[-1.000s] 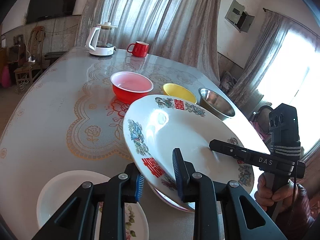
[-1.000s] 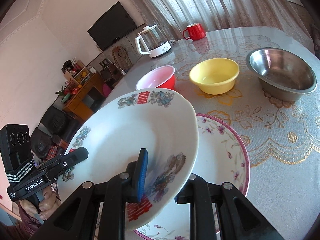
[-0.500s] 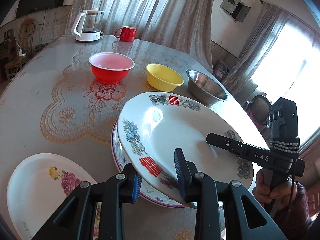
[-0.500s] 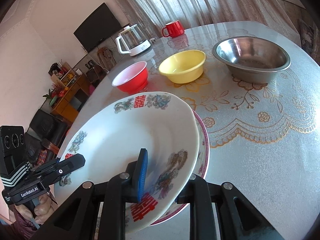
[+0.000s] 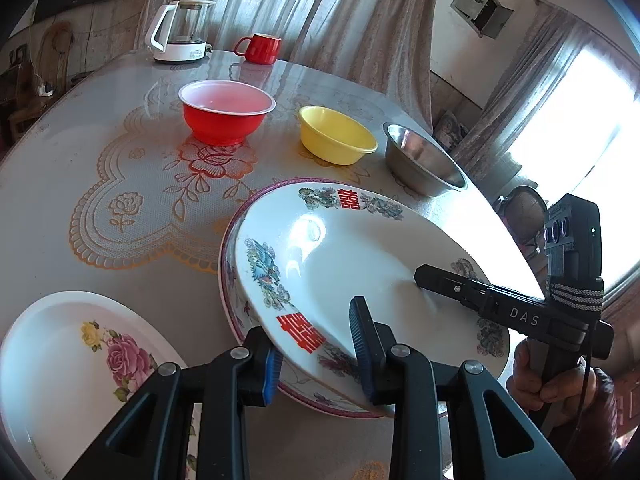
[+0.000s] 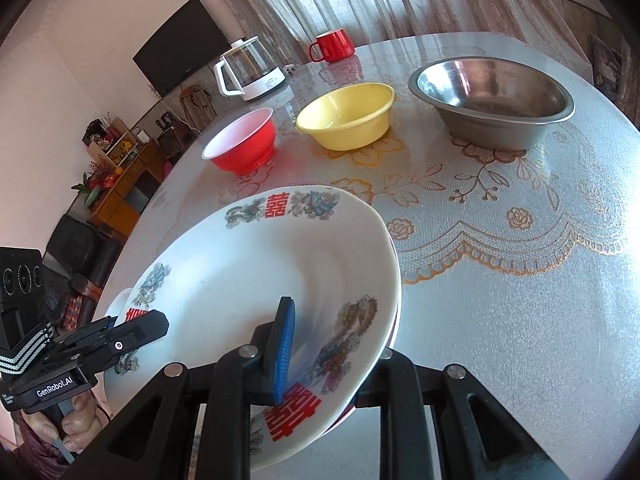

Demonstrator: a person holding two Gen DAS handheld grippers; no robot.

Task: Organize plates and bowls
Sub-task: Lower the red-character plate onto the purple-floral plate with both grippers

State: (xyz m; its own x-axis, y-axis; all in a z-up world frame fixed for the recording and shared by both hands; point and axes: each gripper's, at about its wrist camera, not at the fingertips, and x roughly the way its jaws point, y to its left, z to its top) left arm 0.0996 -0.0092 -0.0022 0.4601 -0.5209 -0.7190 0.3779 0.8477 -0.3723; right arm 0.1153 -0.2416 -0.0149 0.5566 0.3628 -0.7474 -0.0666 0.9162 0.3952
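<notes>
A white plate with red characters and bird prints (image 5: 340, 264) (image 6: 248, 280) is held tilted by both grippers. It sits just over a pink-rimmed plate (image 5: 229, 248) (image 6: 396, 320) lying on the table. My left gripper (image 5: 316, 344) is shut on its near rim, one blue pad above and one below. My right gripper (image 6: 332, 344) is shut on the opposite rim, its blue pad on top and its other finger hidden underneath. Each gripper also shows in the other's view, held by a hand (image 5: 536, 380).
A white plate with a rose print (image 5: 80, 360) lies at the near left. Beyond stand a red bowl (image 5: 226, 112), a yellow bowl (image 5: 336, 136) and a steel bowl (image 5: 424, 164) in a row. A glass kettle (image 5: 180, 32) and a red mug (image 5: 260, 48) stand at the table's far edge.
Both grippers have sunk with the red-character plate, which now sits lower and closer over the pink-rimmed plate. The bowls have not moved.
</notes>
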